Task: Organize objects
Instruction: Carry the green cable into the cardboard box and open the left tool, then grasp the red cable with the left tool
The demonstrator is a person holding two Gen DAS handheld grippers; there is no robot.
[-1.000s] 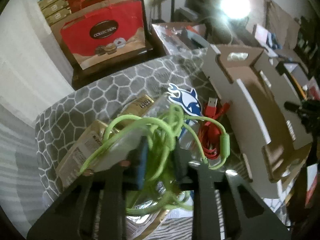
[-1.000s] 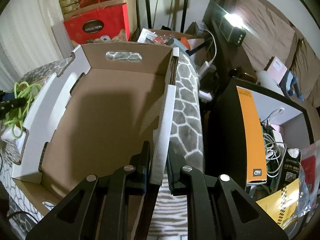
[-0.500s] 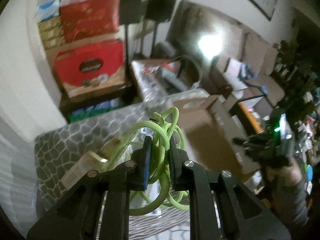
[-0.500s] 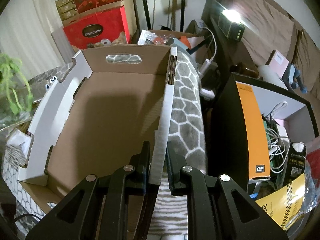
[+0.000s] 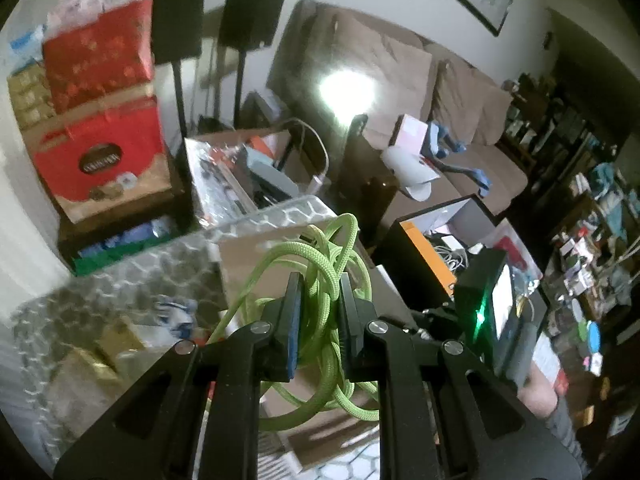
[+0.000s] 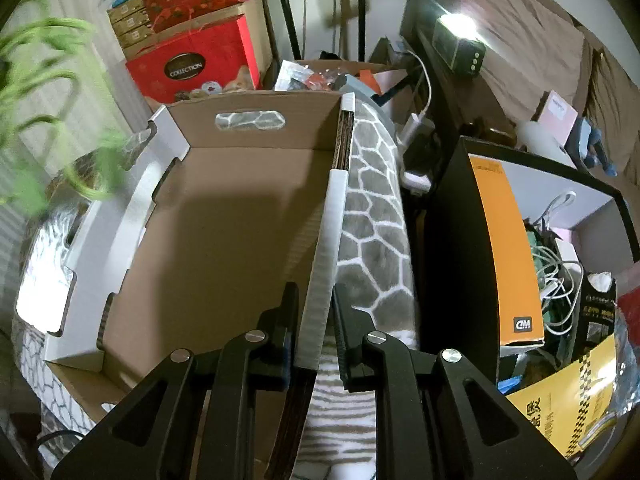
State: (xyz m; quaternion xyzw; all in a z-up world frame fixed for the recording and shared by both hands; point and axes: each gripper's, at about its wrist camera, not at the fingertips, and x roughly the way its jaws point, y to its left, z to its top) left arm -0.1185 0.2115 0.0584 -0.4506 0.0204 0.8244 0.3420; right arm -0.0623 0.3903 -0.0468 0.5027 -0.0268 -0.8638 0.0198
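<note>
My left gripper is shut on a tangled lime-green braided cord, which hangs in loops above the open cardboard box. The same cord shows as a green blur at the far left of the right wrist view, above the box's left wall. My right gripper is shut on the white right rim of that empty box. The box rests on a grey hexagon-pattern cover.
Gold packets and a blue-white sticker lie on the cover left of the box. A black bin with an orange box and white cables stands to the right. Red gift boxes are stacked behind. The other gripper's body shows a green light.
The left gripper has lifted the green cord off the packets and carried it up and right toward the box. The right gripper has kept its hold on the box rim.
</note>
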